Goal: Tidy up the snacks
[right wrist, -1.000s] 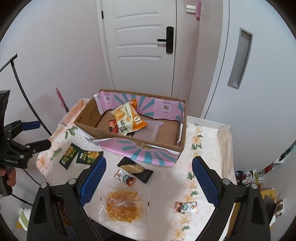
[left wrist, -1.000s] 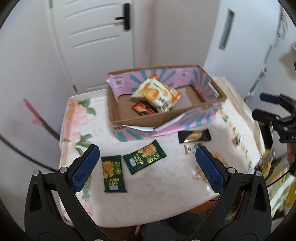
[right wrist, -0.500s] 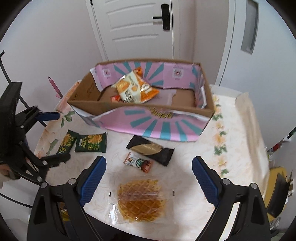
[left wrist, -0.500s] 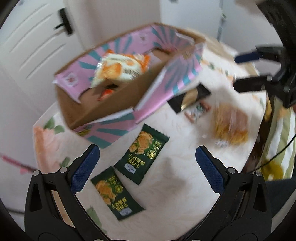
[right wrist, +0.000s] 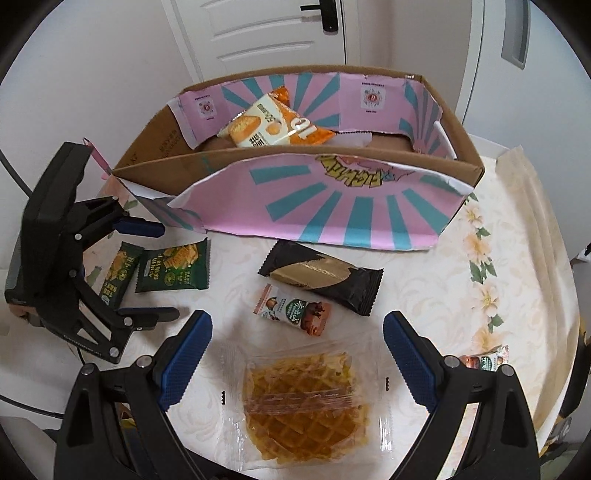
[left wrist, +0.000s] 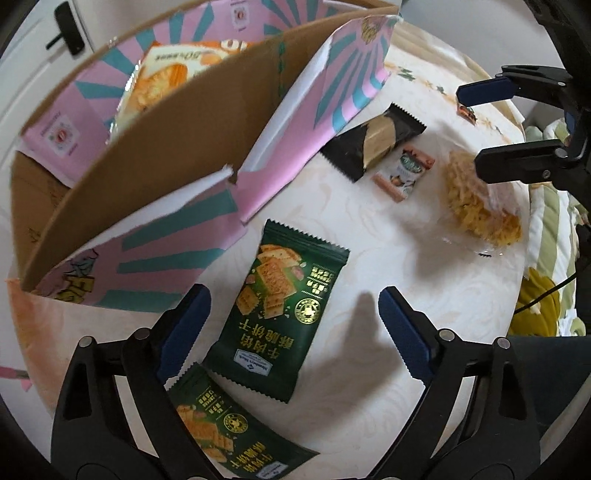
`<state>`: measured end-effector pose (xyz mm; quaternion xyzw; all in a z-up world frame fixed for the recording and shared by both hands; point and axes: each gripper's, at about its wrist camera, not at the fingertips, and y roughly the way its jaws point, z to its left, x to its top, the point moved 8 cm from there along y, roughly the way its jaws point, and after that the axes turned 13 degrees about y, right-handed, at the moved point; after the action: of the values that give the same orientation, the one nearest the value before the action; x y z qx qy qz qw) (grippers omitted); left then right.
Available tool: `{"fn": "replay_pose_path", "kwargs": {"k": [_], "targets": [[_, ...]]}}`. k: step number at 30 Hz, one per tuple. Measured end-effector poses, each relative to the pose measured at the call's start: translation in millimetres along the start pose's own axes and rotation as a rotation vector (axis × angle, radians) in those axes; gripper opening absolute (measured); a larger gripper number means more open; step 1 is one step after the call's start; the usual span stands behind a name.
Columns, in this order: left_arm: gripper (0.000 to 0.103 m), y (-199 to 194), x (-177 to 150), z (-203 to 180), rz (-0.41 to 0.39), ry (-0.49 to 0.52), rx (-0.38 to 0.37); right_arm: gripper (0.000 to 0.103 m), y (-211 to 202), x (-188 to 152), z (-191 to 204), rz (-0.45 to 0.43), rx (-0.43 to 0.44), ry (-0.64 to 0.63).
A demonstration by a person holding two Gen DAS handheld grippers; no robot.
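Observation:
A pink and teal cardboard box (right wrist: 332, 206) stands on the table and holds an orange snack bag (right wrist: 273, 127). My left gripper (left wrist: 293, 326) is open, low over a dark green cracker packet (left wrist: 280, 314); a second green packet (left wrist: 229, 428) lies under its left finger. My right gripper (right wrist: 295, 356) is open, low over a clear-wrapped waffle (right wrist: 306, 402). A black and gold bar (right wrist: 321, 277) and a small candy packet (right wrist: 293, 310) lie between the waffle and the box. The left gripper also shows in the right wrist view (right wrist: 147, 271).
The table has a floral cloth (right wrist: 491, 258). Another small candy packet (right wrist: 485, 360) lies near the right edge. A white door (right wrist: 277, 33) and walls stand behind the box. The table's front edge is close under both grippers.
Both grippers have come down and closer to the table. The left one now hangs over the green packet, the right one over the waffle. Both stay open.

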<state>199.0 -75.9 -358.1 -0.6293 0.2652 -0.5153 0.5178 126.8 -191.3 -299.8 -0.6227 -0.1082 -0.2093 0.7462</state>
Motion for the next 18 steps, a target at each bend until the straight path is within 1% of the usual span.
{"fn": "replay_pose_path", "kwargs": {"k": [3, 9, 15, 18], "targets": [[0.092, 6.9, -1.7, 7.2, 0.013, -0.013, -0.021, 0.093, 2.4, -1.1, -1.7, 0.004, 0.0, 0.008], [0.092, 10.9, -4.3, 6.1, 0.03, -0.033, -0.045, 0.093, 6.5, -0.9, -1.9, 0.017, 0.004, 0.002], [0.092, 7.1, -7.8, -10.7, 0.028, -0.047, -0.067, 0.093, 10.3, 2.0, -3.6, 0.032, 0.011, -0.044], [0.092, 6.3, -3.8, -22.9, 0.019, -0.057, -0.091, 0.093, 12.6, 2.6, -5.8, 0.038, 0.014, -0.059]]}}
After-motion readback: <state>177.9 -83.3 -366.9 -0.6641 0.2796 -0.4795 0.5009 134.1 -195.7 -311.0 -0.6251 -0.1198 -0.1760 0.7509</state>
